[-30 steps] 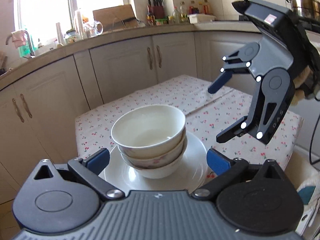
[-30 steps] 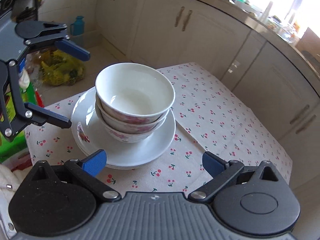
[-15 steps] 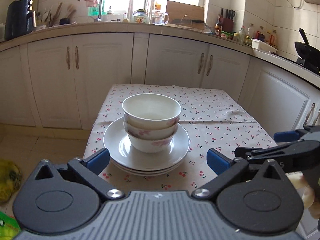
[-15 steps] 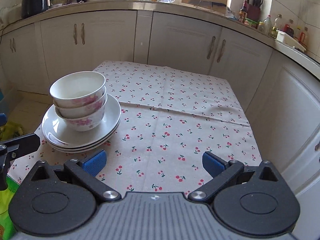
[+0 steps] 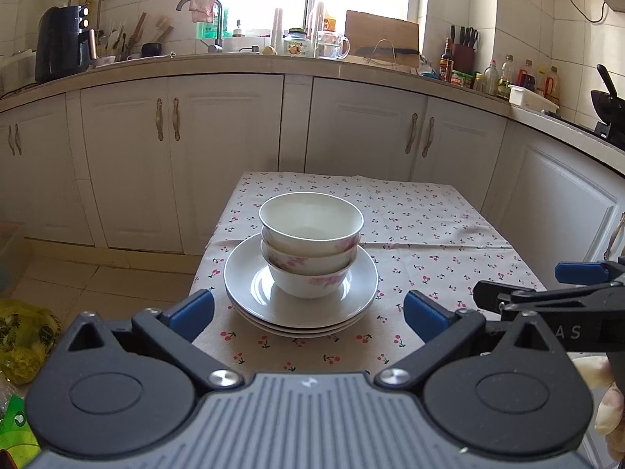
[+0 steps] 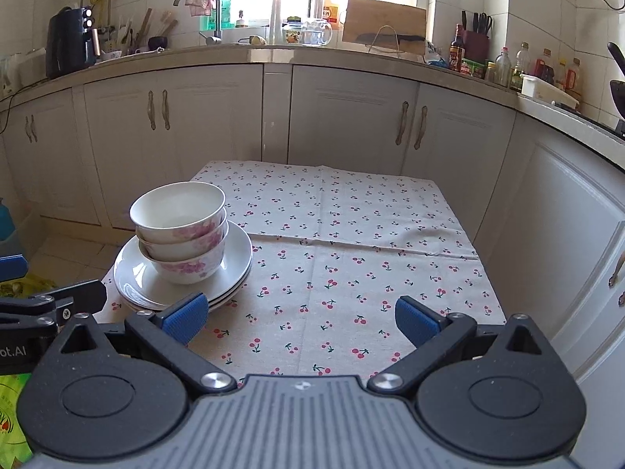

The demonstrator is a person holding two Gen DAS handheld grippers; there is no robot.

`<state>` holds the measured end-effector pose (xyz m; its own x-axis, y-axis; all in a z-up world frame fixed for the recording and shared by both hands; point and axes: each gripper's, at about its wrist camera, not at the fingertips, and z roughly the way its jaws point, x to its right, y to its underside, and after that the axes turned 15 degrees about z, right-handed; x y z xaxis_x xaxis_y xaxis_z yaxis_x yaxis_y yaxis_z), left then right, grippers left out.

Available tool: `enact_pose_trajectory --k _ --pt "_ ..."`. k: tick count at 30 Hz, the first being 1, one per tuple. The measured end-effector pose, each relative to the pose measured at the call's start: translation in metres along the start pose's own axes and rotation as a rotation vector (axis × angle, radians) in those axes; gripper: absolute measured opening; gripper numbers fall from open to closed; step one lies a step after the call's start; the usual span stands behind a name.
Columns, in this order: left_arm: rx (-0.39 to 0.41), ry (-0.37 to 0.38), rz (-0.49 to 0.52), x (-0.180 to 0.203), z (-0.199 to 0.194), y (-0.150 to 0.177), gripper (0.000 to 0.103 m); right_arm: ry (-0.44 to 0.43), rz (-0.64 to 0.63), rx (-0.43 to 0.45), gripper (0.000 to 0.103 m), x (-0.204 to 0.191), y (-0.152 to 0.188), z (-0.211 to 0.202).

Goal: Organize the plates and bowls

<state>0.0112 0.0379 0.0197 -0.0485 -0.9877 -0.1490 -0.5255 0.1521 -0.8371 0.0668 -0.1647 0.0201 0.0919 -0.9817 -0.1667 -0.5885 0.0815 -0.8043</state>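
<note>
Three white bowls with pink flowers [image 5: 310, 244] sit nested on a stack of white plates [image 5: 242, 273] on the cherry-print tablecloth [image 5: 429, 258]. The same bowls [image 6: 181, 230] and plates [image 6: 238, 254] show at the left of the right wrist view. My left gripper [image 5: 308, 310] is open and empty, just in front of the stack at the table's near edge. My right gripper [image 6: 299, 316] is open and empty over the near middle of the cloth [image 6: 351, 242], to the right of the stack.
White kitchen cabinets [image 5: 218, 136] and a cluttered counter [image 5: 312, 62] run behind and to the right of the small table. A yellow bag [image 5: 23, 332] lies on the floor at the left. A black kettle-like appliance [image 5: 62, 51] stands on the counter.
Both grippers have pulled back from the stack and levelled out, so the views now face the cabinets and window. The bowls and plates have not moved.
</note>
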Motion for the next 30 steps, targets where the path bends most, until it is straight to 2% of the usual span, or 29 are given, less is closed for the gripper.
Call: enact_pose_trajectory --k 30 --pt "0.005 -0.027 -0.002 0.0086 -0.0049 -0.0019 0.102 0.007 0.013 0.018 0.103 0.0017 0.0027 -0.0045"
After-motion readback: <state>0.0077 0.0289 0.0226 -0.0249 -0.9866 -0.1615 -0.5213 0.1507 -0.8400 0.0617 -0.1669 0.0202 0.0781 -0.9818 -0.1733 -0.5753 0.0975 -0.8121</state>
